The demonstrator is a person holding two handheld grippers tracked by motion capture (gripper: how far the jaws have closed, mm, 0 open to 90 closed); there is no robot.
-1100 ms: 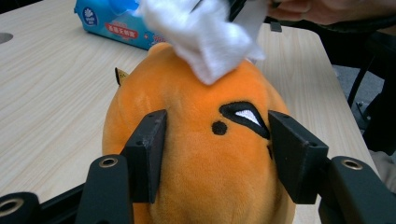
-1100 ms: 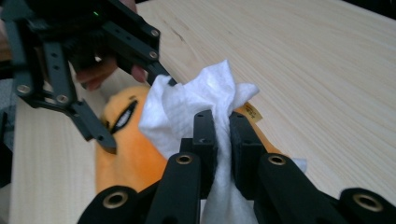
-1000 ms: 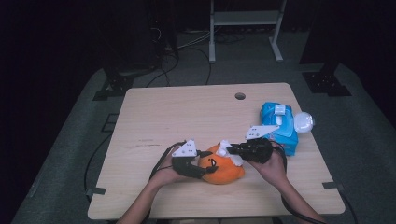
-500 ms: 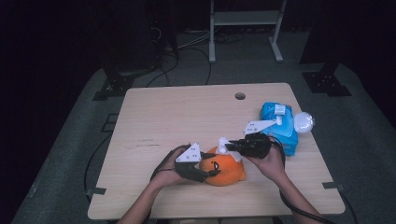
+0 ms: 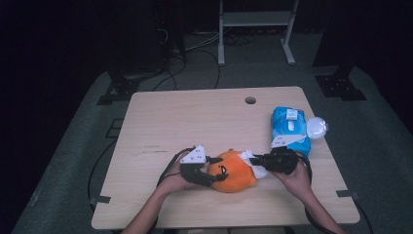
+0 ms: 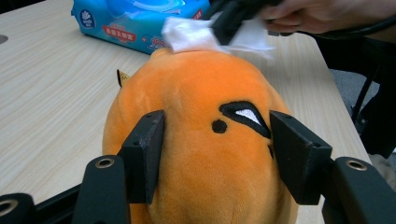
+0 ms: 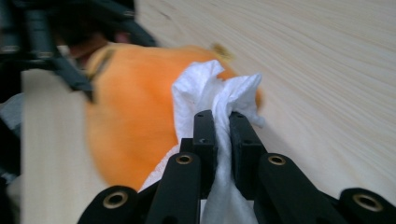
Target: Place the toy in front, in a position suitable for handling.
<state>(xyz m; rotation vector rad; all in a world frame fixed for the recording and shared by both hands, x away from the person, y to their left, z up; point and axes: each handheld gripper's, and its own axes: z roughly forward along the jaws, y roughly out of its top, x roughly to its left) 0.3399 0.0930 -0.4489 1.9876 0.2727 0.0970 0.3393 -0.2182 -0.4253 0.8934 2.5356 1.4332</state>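
1. The orange plush toy lies on the near part of the table, between the two hands. Compared with one second ago it sits a little more to the right, and its dark eye marks now face the left gripper.
2. The white wipe is pressed on the far end of the toy, on the side of the right gripper. Its jaws are almost together and pinch the wipe firmly (this grip did not change in the last second).
3. The right gripper has moved a little along the toy, so I judge that the wiping of the plush surface is going on now.
4. The left gripper holds the toy by its sides; its pads press into the plush at a middle width. This keeps the toy steady against the wiping.
5. The blue pack of wipes lies at the right edge of the table, near the right hand, with a round white thing beside it.
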